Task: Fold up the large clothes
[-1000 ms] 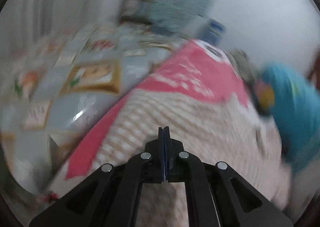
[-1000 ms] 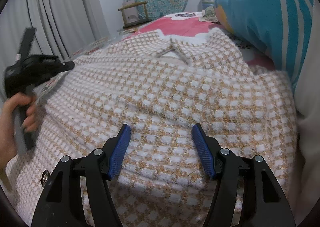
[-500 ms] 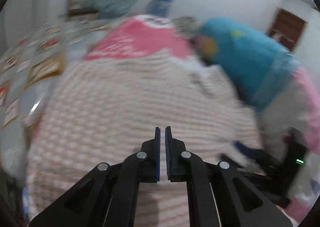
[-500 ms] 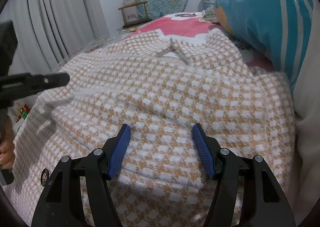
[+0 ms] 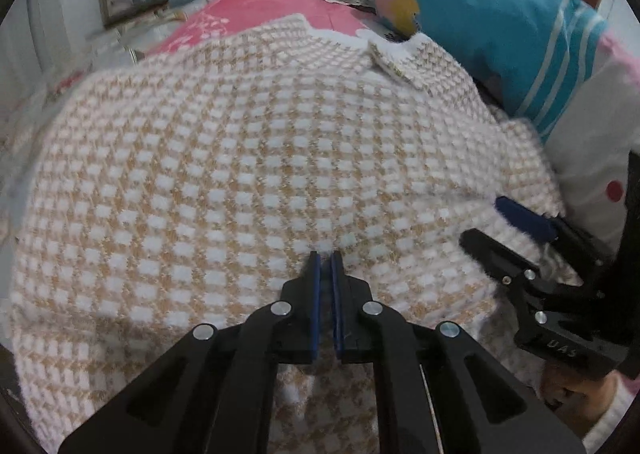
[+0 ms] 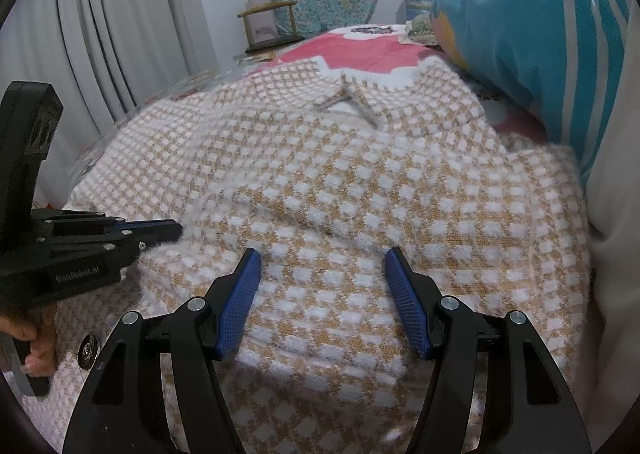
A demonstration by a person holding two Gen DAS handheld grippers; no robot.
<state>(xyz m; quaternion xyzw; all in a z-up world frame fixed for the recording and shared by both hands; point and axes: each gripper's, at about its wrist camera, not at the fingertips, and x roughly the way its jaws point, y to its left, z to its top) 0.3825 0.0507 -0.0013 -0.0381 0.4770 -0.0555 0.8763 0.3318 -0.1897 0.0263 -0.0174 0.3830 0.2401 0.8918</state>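
Swinging across from the patterned bedding at the left, the left gripper (image 5: 325,266) now points over the checked garment (image 5: 248,158) — its jaws all but closed, with nothing pinched between them. At the right of this view the right gripper (image 5: 516,222) rests on the knit, near the blue pillow (image 5: 492,14).

From the right wrist, the right gripper (image 6: 322,266) has not shifted; its jaws stand open over the garment (image 6: 360,182), which lies spread on the bed, collar at the far end. One fold looks laid across the front — further folds appear still to come.
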